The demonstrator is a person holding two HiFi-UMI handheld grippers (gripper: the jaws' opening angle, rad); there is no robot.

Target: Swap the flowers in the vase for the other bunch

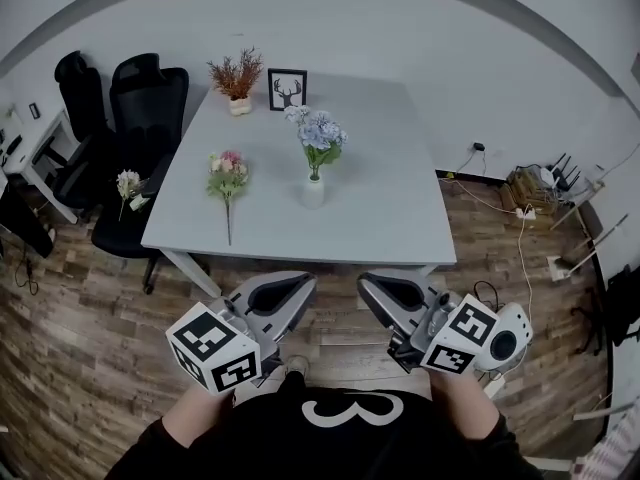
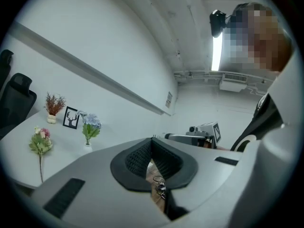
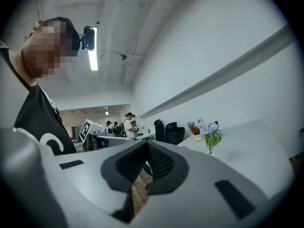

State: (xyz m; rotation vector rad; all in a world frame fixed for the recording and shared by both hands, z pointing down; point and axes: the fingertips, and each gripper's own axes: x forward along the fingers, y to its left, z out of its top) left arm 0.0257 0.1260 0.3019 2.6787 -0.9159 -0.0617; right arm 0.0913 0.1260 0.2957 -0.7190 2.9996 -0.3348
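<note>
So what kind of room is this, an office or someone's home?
Probably an office or lab workroom: black office chairs stand beside a plain white table, and the right gripper view shows people standing farther back in an open room.

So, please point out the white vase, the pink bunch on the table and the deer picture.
white vase [image 1: 313, 193], head view, its body.
pink bunch [image 1: 228, 165], head view, its blooms.
deer picture [image 1: 287, 90], head view, the print's middle.
</note>
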